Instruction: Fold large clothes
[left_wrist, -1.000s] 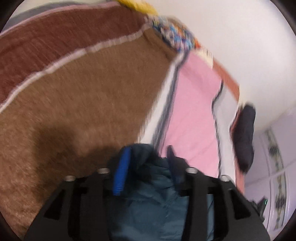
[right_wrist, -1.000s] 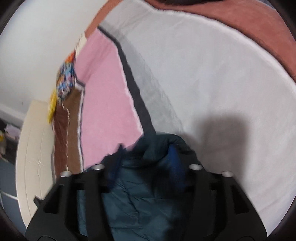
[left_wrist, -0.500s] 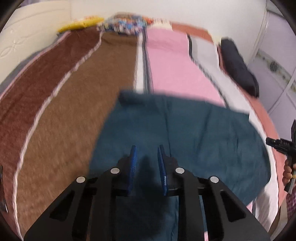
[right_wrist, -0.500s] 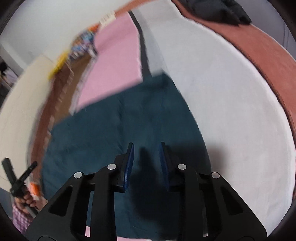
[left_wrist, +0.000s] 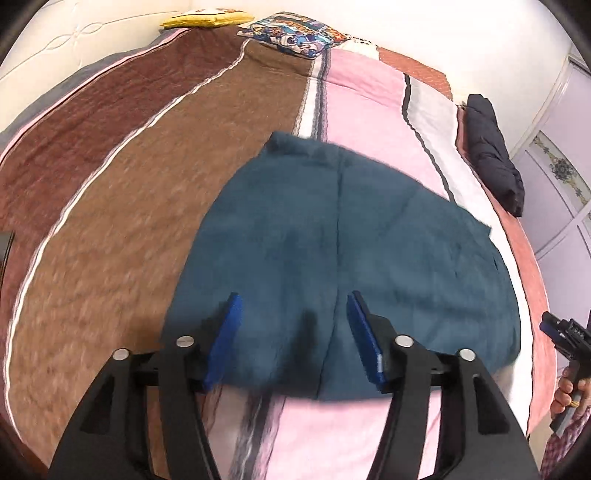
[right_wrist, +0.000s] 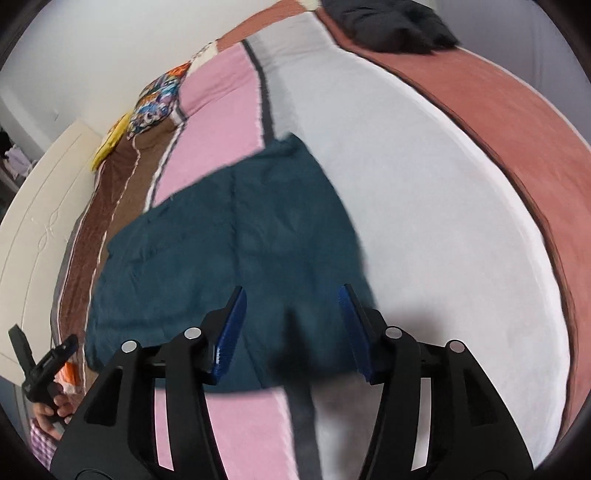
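Note:
A dark teal garment (left_wrist: 343, 258) lies spread flat on the striped bedspread (left_wrist: 110, 221); it also shows in the right wrist view (right_wrist: 236, 254). My left gripper (left_wrist: 293, 308) is open and empty, held above the garment's near edge. My right gripper (right_wrist: 291, 301) is open and empty, above the garment's near right part. The right gripper's tip (left_wrist: 565, 332) shows at the far right of the left wrist view, and the left gripper's tip (right_wrist: 40, 365) shows at the lower left of the right wrist view.
A dark bundled garment (left_wrist: 493, 151) lies at the bed's far right edge. A patterned pillow (left_wrist: 291, 31) and a yellow pillow (left_wrist: 207, 18) lie at the head. A cream headboard (right_wrist: 33, 229) stands on the left and a wardrobe (left_wrist: 554, 184) on the right.
Both grippers have let go of the teal garment, opened wide and drawn back toward the near edge. The garment now lies spread flat on the bed.

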